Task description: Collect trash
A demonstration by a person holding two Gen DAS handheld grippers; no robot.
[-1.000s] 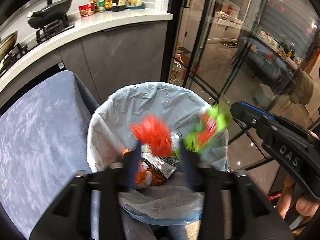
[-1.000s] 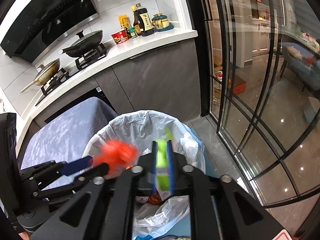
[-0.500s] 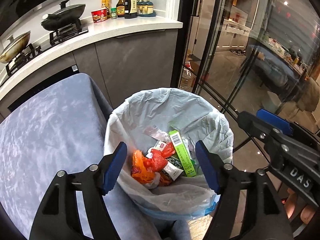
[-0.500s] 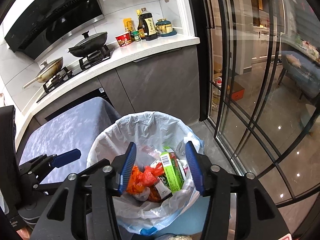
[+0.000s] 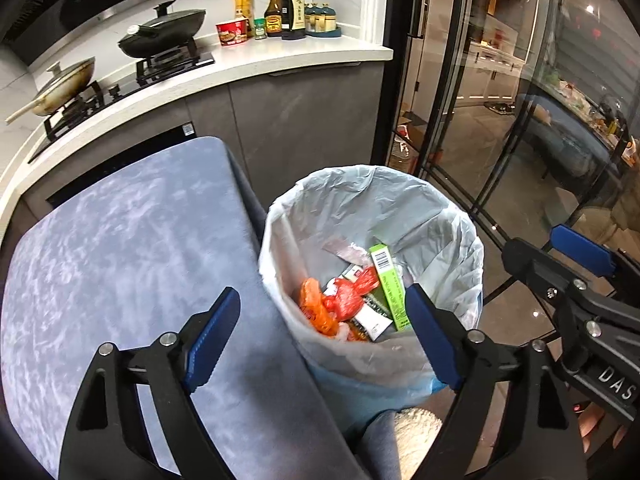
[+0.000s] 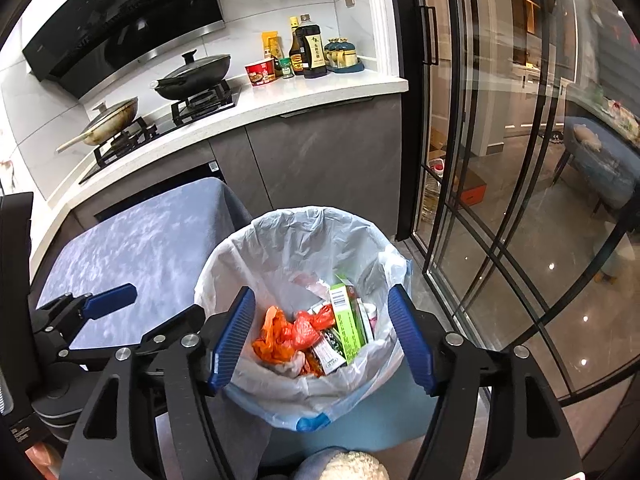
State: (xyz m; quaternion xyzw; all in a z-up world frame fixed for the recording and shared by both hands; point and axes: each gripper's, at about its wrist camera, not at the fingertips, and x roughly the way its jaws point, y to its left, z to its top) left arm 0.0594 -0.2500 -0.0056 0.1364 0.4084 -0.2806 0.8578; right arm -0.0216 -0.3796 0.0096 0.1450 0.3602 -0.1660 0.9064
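Both grippers hung spread wide and holding nothing above a round bin lined with a pale translucent plastic bag beside a table draped in grey-blue velvety cloth. The left gripper straddled the bin's near rim; the right gripper framed its mouth. Inside the bag lay a crumpled red plastic wrapper, an orange wrapper touching it, and a flat green cardboard box leaning against the liner.
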